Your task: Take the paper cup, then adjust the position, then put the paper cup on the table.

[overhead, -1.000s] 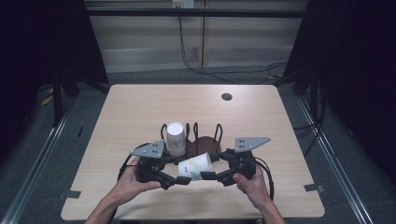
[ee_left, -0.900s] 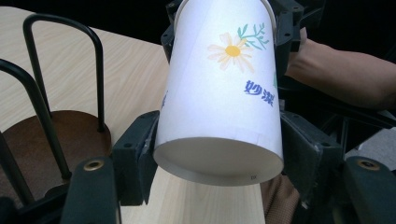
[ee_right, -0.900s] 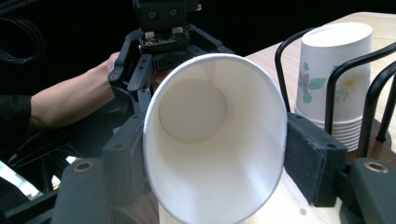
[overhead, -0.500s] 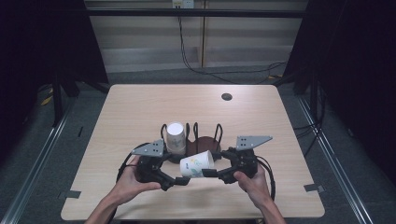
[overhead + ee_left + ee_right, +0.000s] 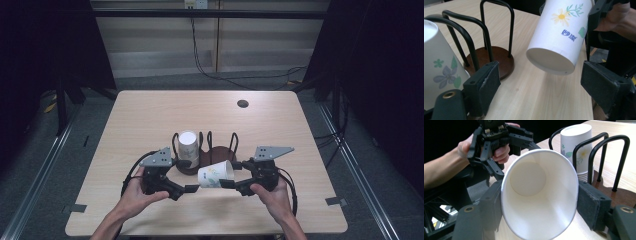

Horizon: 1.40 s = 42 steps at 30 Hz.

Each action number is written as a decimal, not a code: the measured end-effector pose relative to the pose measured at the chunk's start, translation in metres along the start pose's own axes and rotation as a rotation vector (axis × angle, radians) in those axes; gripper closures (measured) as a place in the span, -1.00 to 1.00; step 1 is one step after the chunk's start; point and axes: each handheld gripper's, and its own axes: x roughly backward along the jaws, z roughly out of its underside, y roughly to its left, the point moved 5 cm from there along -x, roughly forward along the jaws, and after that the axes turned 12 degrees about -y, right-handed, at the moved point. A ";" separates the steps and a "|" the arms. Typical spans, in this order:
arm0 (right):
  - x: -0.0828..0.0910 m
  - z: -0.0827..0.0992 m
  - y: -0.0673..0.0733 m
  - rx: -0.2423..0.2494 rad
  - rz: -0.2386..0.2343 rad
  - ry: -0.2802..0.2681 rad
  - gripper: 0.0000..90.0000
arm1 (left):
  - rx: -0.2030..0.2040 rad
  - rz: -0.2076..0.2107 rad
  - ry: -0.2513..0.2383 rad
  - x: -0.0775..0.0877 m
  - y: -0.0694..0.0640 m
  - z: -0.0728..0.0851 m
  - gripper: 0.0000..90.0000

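Observation:
A white paper cup (image 5: 216, 175) with a flower print lies on its side above the table, its mouth toward my right gripper (image 5: 226, 183). That gripper (image 5: 541, 202) is shut on the cup (image 5: 541, 195) at the rim, one pad on each side. My left gripper (image 5: 193, 189) is open, and the cup's closed base (image 5: 551, 60) hangs just ahead between its spread jaws without touching them. Behind stands a cup holder (image 5: 216, 152) with a brown round base and black wire loops. A stack of upturned cups (image 5: 188, 145) stands at its left end.
The wooden table (image 5: 150, 115) has a small dark round hole (image 5: 243, 103) near its far right. Dark curtains and floor rails surround the table. Cables trail from both grippers over the near edge.
The right gripper has carried the cup slightly to the right and away. The left gripper has stayed about where it was.

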 end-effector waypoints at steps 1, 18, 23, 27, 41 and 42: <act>0.001 0.000 0.000 -0.001 0.010 0.007 -0.35 | 0.004 0.000 0.006 0.000 0.000 0.001 -0.65; 0.023 0.004 -0.020 -0.005 0.158 0.070 -0.37 | 0.025 -0.015 0.021 0.035 0.005 0.017 -0.65; 0.032 0.005 -0.026 -0.029 0.190 0.100 -0.37 | 0.027 -0.015 0.012 0.035 0.005 0.016 -0.65; 0.037 0.003 -0.033 -0.044 0.195 0.135 -0.37 | 0.031 -0.033 0.010 0.036 0.008 0.016 -0.65; 0.051 -0.007 -0.062 -0.089 0.254 0.249 -0.38 | 0.006 -0.018 0.000 0.039 0.008 0.014 -0.65; 0.052 -0.007 -0.064 -0.091 0.258 0.254 -0.38 | 0.004 -0.019 -0.002 0.040 0.008 0.013 -0.65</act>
